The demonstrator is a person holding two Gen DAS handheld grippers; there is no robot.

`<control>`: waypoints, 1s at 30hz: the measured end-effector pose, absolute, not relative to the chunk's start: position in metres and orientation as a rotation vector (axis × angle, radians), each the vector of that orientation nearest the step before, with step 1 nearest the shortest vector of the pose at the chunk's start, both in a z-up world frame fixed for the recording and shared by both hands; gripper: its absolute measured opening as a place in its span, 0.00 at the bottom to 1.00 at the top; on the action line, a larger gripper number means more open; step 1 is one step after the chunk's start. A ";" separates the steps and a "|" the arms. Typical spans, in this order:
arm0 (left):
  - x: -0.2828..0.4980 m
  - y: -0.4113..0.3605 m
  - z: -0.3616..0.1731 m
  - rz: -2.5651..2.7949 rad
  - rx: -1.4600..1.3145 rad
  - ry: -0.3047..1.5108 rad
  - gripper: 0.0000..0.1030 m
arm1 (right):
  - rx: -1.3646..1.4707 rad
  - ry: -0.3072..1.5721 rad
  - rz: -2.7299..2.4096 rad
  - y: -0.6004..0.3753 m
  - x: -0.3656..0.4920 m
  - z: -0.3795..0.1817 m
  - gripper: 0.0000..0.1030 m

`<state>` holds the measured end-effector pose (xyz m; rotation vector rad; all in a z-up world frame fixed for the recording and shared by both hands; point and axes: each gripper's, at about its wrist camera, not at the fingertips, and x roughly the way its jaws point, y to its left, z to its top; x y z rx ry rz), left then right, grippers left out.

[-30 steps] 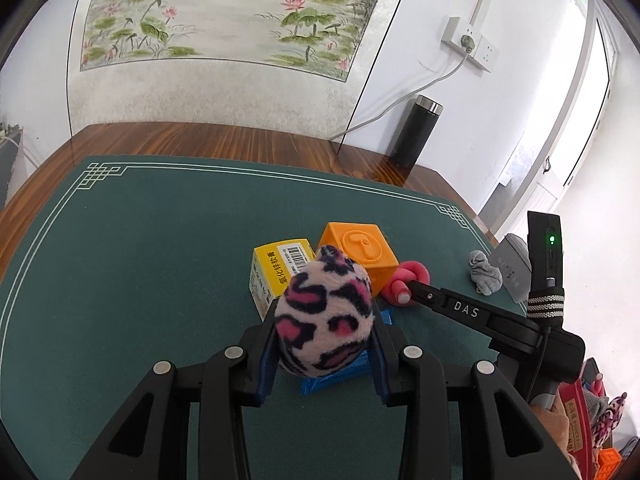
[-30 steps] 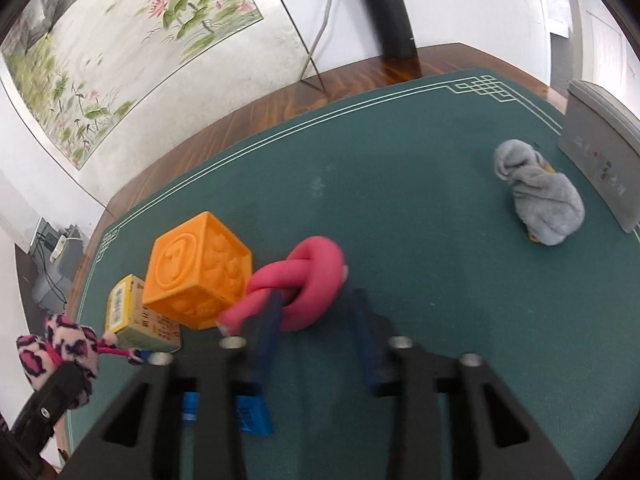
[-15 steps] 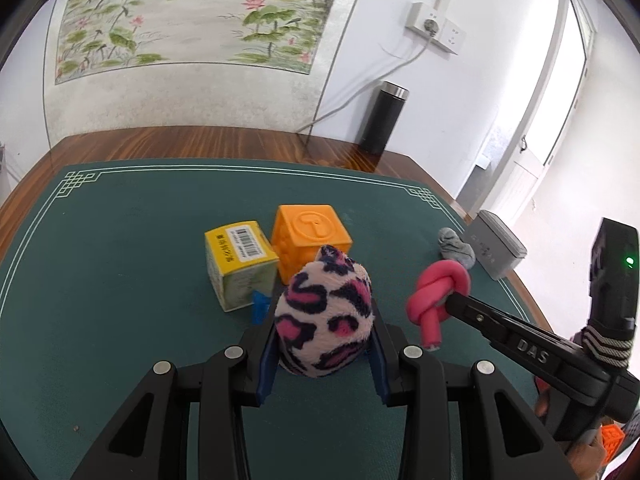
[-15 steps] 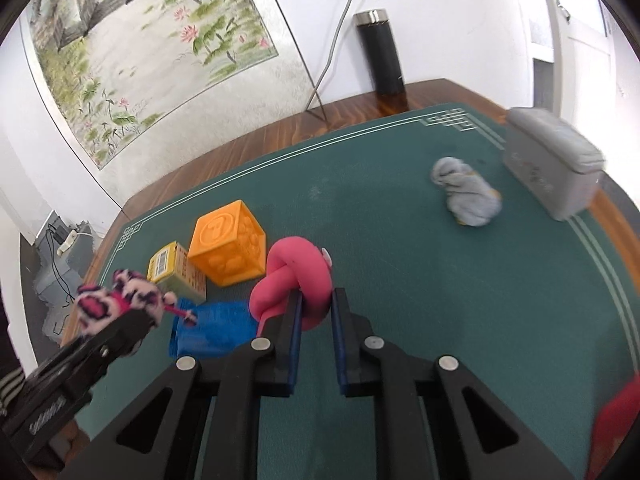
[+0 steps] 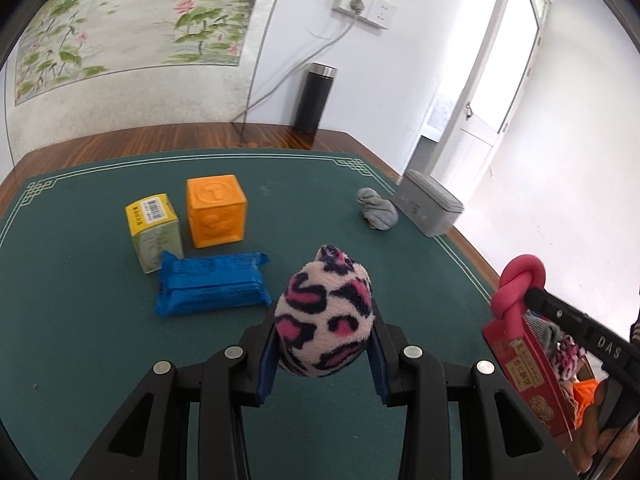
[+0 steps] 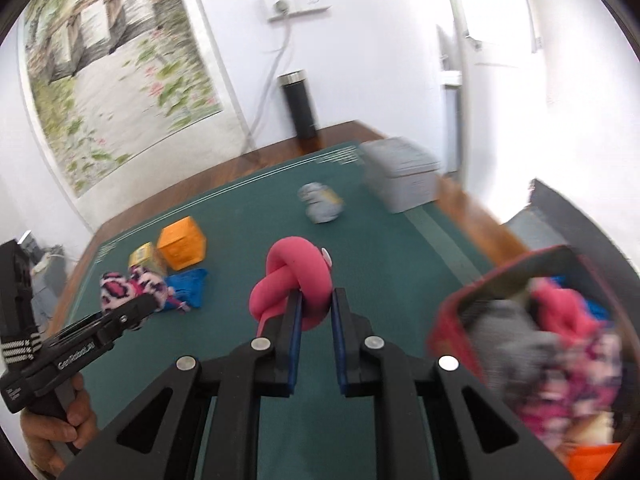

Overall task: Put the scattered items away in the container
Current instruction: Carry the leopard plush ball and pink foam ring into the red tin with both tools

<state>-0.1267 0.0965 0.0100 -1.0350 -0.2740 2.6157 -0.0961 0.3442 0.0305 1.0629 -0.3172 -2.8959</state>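
My left gripper [image 5: 324,356] is shut on a pink leopard-print plush [image 5: 326,320], held above the green mat. My right gripper [image 6: 316,312] is shut on a pink knotted toy [image 6: 294,276], lifted off the mat; the same pink knotted toy [image 5: 518,284] shows at the right in the left wrist view, just above the red container [image 5: 528,376]. That red container [image 6: 448,316] sits off the mat's right edge with several soft items inside. On the mat lie an orange cube [image 5: 216,210], a yellow box [image 5: 154,228], a blue packet [image 5: 212,282] and a grey sock [image 5: 378,214].
A grey box [image 5: 430,208] stands at the mat's far right corner. A black flask [image 5: 314,98] stands on the wooden table by the wall, with a cable behind it. A hand [image 6: 60,428] grips the left tool's handle.
My right gripper shut on the pink knot, lifted it and carried it right toward the red container. My left gripper moved right with the plush, uncovering the blue packet.
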 end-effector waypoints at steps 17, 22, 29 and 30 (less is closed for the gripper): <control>-0.057 0.180 0.009 2.506 -1.067 -0.194 0.38 | 1.205 -0.295 -3.005 0.454 -0.061 0.048 0.15; -0.040 0.212 0.012 2.458 -1.064 -0.172 0.38 | 1.234 -0.295 -2.993 0.475 -0.065 0.044 0.15; -0.023 0.254 0.017 2.407 -1.055 -0.120 0.38 | 1.307 -0.229 -2.941 0.492 -0.076 0.030 0.15; -0.021 0.260 0.017 2.401 -1.054 -0.113 0.38 | 1.317 -0.225 -2.933 0.494 -0.077 0.027 0.15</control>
